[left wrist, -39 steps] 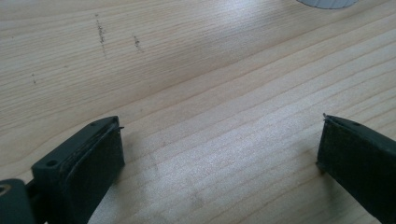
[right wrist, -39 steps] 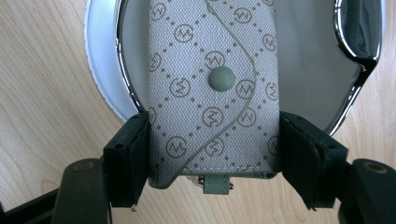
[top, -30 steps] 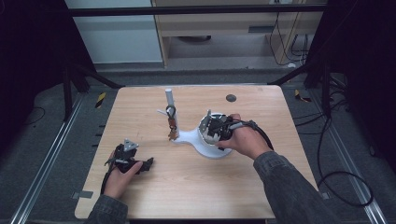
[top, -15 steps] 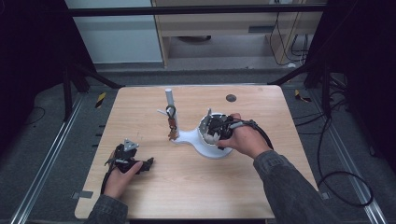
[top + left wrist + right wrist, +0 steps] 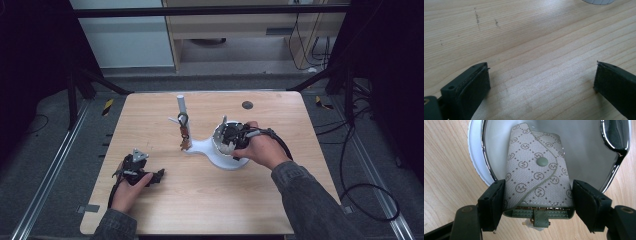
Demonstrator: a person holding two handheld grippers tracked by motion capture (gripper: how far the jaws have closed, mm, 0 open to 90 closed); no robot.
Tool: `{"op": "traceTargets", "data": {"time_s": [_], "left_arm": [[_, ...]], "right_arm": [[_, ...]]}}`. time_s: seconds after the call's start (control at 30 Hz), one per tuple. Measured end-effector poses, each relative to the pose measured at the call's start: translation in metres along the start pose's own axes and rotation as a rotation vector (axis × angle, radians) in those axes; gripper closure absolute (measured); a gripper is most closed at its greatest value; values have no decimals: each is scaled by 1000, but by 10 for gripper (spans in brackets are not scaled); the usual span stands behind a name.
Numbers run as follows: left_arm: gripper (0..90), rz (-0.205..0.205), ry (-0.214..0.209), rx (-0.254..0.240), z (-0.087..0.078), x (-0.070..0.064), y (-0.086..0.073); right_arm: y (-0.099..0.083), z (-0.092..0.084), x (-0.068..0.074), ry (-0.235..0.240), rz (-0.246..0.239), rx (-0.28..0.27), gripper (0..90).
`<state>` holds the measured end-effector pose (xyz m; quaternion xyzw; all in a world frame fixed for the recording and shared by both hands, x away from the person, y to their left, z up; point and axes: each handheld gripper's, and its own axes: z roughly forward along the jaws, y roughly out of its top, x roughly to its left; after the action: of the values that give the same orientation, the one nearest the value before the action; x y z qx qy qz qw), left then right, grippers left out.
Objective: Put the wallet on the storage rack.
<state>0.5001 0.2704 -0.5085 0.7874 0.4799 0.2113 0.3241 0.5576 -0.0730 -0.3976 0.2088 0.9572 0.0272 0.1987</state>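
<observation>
Two grippers worked over the pale wooden desk point(image 5: 210, 200). The right gripper point(image 5: 537, 202) had its black fingers point(image 5: 492, 205) closed on the flanks of a grey monogram-patterned fabric key pouch point(image 5: 537, 175) with a green snap button, holding it over the shallow white chrome-rimmed dish point(image 5: 480, 157) of a white stand point(image 5: 200, 146) near the desk's middle. The left gripper point(image 5: 541, 87) rested near the desk's front-left corner, its fingers point(image 5: 469, 87) spread wide with only bare wood between them. The hold looked narrow, near the pouch's lower end, so the soft fabric could buckle or slip sideways, and the pouch might tilt onto the dish's rim instead of settling flat inside.
</observation>
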Motion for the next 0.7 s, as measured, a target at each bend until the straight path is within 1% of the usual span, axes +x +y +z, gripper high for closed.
{"op": "traceTargets", "data": {"time_s": [0.2, 0.3, 0.33, 0.37, 0.47, 0.57, 0.6, 0.63, 0.67, 0.7], "left_arm": [[0, -1, 0, 0, 0, 0, 0], [0, -1, -1, 1, 0, 0, 0], [0, -1, 0, 0, 0, 0, 0], [0, -1, -1, -1, 0, 0, 0], [0, 0, -1, 0, 0, 0, 0], [0, 0, -1, 1, 0, 0, 0], [0, 0, -1, 1, 0, 0, 0], [0, 0, -1, 1, 0, 0, 0], [0, 0, -1, 1, 0, 0, 0], [0, 3, -1, 4, 0, 0, 0]], "right_arm": [[0, 0, 0, 2, 5, -2, 283], [-1, -2, -1, 4, 12, -21, 249], [-1, -3, -2, -1, 13, -16, 234], [-1, -3, -1, -4, 21, -16, 235], [-2, -5, -2, 2, 23, -25, 224], [-5, -8, -2, 6, 38, -37, 177], [-5, -8, -2, 6, 38, -37, 177], [-7, -8, -2, 22, 60, -55, 155], [-7, -8, -2, 22, 60, -55, 155], [-9, -8, -2, 17, 64, -66, 150]]}}
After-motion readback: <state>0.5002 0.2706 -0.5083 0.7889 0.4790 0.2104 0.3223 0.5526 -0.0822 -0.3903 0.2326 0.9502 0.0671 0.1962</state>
